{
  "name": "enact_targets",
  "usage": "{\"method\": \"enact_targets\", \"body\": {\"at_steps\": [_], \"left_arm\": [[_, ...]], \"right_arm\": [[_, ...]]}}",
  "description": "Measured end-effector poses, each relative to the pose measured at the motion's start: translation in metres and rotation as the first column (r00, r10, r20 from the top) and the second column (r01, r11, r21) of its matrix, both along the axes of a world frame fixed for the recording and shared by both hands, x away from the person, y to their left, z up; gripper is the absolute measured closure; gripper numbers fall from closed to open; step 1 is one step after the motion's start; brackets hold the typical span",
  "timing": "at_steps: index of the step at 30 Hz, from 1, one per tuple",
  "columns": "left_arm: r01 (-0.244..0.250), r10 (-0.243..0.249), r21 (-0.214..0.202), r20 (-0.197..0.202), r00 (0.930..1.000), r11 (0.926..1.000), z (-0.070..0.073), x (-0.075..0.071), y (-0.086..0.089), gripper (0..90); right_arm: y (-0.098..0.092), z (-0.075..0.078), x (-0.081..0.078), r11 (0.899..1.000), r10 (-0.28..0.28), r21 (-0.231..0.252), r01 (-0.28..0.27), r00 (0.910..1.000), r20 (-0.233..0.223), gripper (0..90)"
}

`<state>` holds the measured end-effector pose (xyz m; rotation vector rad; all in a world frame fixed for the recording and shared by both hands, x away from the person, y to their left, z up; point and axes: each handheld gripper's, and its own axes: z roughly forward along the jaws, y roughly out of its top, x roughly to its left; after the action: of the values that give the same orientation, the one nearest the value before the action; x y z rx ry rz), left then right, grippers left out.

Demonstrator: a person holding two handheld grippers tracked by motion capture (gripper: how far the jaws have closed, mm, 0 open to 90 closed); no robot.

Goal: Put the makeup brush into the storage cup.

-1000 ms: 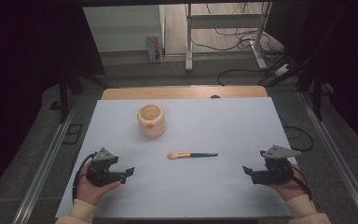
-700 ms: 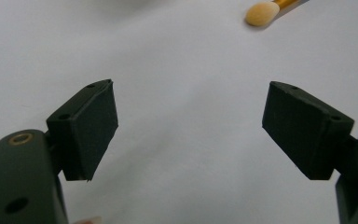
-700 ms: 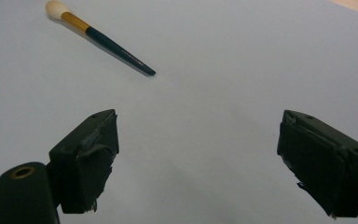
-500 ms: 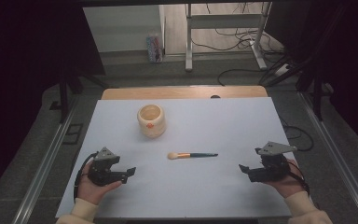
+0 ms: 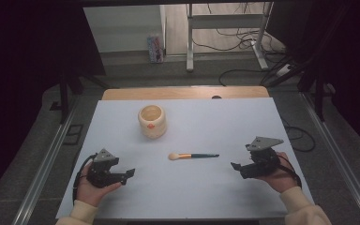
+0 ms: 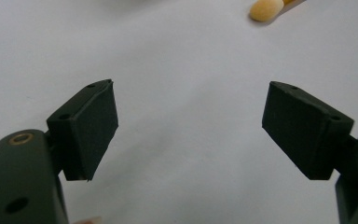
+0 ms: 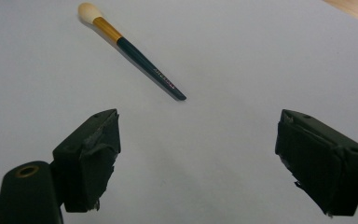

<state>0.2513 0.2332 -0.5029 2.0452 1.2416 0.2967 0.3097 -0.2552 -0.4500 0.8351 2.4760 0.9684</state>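
From the high view, a makeup brush [image 5: 193, 155] lies flat in the middle of the white surface [image 5: 206, 122]. Its soft tip points to the left and its dark handle points to the right. A small round cup [image 5: 152, 121] stands behind it, a little to the left and well apart from it. The left gripper [image 5: 130, 174] rests low on the left, near the front edge, far from the brush. The right gripper [image 5: 235, 166] is on the right, near the end of the handle but not touching it.

In the left gripper view, the two black jaws stand wide apart with nothing between them. The brush's soft tip [image 6: 266, 9] peeks in at the top.

In the right gripper view, the jaws are wide apart too, and empty. The brush [image 7: 130, 49] lies ahead of them, with its handle end closest.
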Motion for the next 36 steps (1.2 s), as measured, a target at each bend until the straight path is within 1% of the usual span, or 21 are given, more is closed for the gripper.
{"method": "enact_targets", "body": {"at_steps": [9, 18, 25, 36], "left_arm": [[0.009, -0.009, 0.004, -0.002, 1.0, 0.9999, 0.0, 0.001, -0.003, 19.3], [0.008, -0.008, 0.003, -0.003, 1.0, 1.0, 0.0, 0.002, -0.003, 19.2], [0.009, -0.009, 0.003, -0.003, 1.0, 1.0, 0.0, 0.002, -0.002, 19.2], [0.014, -0.014, 0.006, -0.006, 0.9999, 0.9999, -0.001, 0.002, -0.003, 19.2]], "right_arm": [[0.007, 0.003, 0.002, 1.0, 0.024, 0.0, -0.024, 0.9997, 0.002, 16.1], [0.017, 0.003, 0.007, 0.998, 0.06, -0.013, -0.06, 0.9981, -0.012, 16.8], [0.024, 0.003, 0.012, 0.997, 0.076, -0.018, -0.077, 0.9969, -0.019, 16.8], [0.032, 0.002, 0.016, 0.996, 0.084, -0.02, -0.085, 0.9958, -0.035, 16.4]]}}
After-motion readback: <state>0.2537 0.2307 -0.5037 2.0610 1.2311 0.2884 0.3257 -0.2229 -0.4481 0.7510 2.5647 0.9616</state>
